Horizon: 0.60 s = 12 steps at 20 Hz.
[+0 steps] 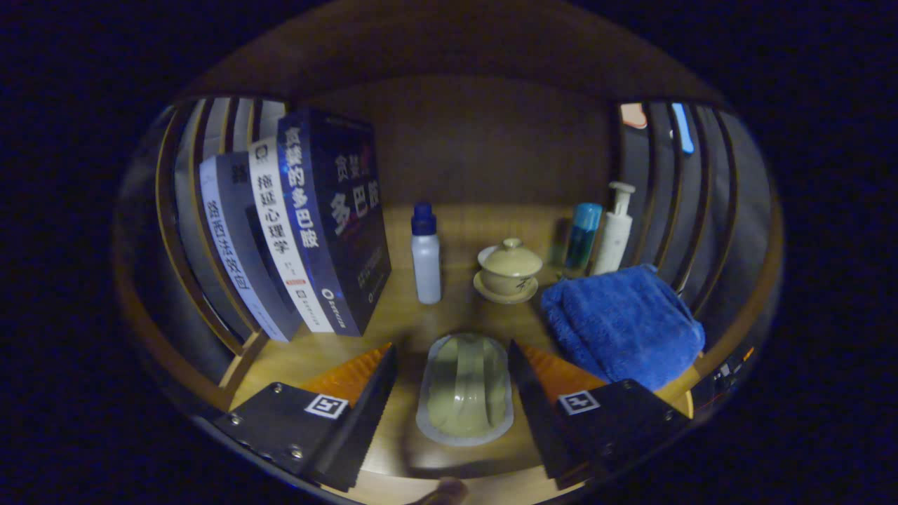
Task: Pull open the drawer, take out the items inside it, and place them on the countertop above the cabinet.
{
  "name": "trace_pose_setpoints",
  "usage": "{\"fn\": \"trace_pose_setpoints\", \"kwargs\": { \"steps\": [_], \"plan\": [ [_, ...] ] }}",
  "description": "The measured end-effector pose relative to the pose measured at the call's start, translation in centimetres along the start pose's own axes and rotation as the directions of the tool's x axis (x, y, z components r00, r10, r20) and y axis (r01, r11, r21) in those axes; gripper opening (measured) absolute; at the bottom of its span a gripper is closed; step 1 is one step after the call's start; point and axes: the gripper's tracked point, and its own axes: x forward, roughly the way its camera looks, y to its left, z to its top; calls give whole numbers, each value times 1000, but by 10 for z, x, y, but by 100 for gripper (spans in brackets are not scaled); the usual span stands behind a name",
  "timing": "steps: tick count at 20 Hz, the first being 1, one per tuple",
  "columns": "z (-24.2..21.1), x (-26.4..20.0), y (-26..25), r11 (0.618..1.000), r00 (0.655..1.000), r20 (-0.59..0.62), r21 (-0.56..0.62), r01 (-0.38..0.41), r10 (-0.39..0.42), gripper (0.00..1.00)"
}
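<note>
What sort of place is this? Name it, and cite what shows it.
Likely a wooden shelf or countertop nook in a home-style setup: upright books, a lidded teacup, and a folded blue towel. The open gripper flanks a sealed packet.

Sealed pouch (465,389) between parted hand-held gripper (452,379) fingers

Sealed pack (466,389) between parted tongs (452,393); bare tabletop (400,315) ahead up to bottle (426,254) and lidded cup (510,269); books (309,224) left, towel (623,322) right.

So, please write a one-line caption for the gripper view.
Hand-held gripper open around a sealed pack on the countertop, books and towel beyond.
</note>
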Motion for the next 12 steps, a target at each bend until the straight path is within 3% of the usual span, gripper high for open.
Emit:
{"fn": "trace_pose_setpoints", "kwargs": {
  "steps": [2, 12],
  "plan": [
    [14, -26, 8, 1000, 999, 41, 18, -13, 12, 99],
    [64, -187, 18, 996, 965, 259, 71, -60, 40, 99]
  ]
}}
